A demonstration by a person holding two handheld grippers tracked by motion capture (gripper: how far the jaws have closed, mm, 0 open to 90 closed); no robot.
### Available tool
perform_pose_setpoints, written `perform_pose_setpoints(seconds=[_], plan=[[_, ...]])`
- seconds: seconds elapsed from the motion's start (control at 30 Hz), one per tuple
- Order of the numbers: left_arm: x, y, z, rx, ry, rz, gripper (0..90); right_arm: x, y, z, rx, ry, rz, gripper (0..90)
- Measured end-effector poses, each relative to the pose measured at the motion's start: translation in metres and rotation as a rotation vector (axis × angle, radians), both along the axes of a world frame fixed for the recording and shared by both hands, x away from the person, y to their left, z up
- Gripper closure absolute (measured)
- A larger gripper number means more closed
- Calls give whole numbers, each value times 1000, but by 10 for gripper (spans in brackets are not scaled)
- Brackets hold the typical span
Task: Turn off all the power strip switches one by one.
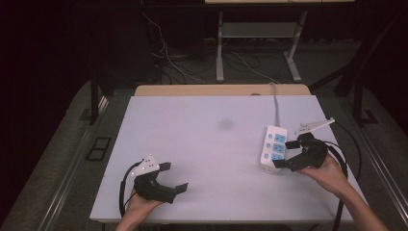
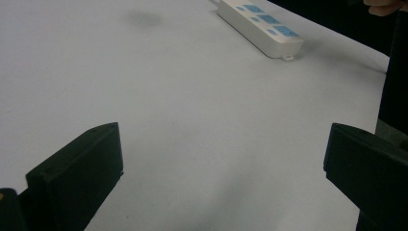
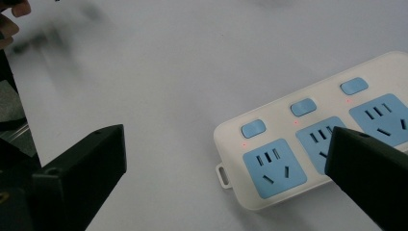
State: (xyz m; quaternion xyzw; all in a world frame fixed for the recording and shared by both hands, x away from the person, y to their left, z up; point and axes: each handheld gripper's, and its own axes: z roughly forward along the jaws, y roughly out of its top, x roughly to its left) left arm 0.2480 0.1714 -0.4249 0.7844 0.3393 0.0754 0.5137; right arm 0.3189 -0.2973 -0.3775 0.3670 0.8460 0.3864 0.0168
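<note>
the white table (image 1: 192, 144) carries one thing that matters, a white power strip (image 1: 274, 146) with three blue sockets, and everything here is placed from that strip. it lies toward the table's right edge, its long axis running from the person's side toward the far edge, with its cord (image 1: 276, 103) leaving the far end.

the right gripper (image 1: 288, 155) sits just beside the strip's near end, on its right side, jaws spread apart and holding nothing. in the right gripper view one black jaw overlaps the strip (image 3: 308, 144) while the other stands off over bare table, so the near end appears to fall between them.

the left gripper (image 1: 174, 177) is well apart from the strip, off to its left near the table's front edge, jaws also wide apart and empty; from there the strip (image 2: 260, 26) lies far ahead.

the right hand looks much the nearer, so any grasp or switch press likely falls to it.
</note>
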Motion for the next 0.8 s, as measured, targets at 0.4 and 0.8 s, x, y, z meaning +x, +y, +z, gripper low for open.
perform_pose_setpoints(seconds=[0.4,0.8], plan=[[1,0,0,0,1,-3,0,13,4,-6,-25,23,-2,6],[1,1,0,2,3,-1,0,22,7,-12,-38,25,20,156]])
